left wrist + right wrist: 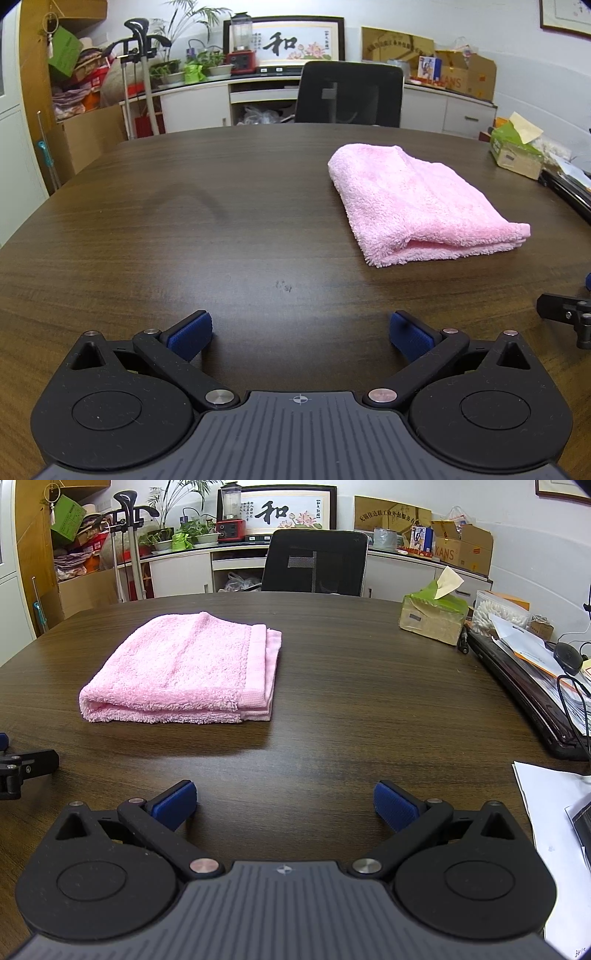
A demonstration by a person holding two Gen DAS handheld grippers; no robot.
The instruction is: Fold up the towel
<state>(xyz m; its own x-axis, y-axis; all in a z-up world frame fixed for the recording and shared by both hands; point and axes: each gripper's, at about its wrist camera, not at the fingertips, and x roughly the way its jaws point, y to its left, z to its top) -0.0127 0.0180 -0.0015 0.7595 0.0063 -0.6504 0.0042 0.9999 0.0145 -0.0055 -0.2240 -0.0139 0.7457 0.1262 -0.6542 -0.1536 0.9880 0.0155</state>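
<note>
Towel (181, 668): already folded in layers, flat on worktop (351, 672).
Left gripper (300, 334): jaws wide apart, empty.
Right gripper (284, 805): same.
Advice: keep away, only straighten edges if needed.

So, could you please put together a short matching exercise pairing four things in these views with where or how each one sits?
Things:
1. pink towel
2. tissue box
3. office chair
4. left gripper

Places or states:
A. behind the far edge of the table
B. folded, lying flat on the table
C. open, holding nothing
D. at the table's right side, a tissue sticking up

Pairs: 1-B, 2-D, 3-A, 4-C
</note>
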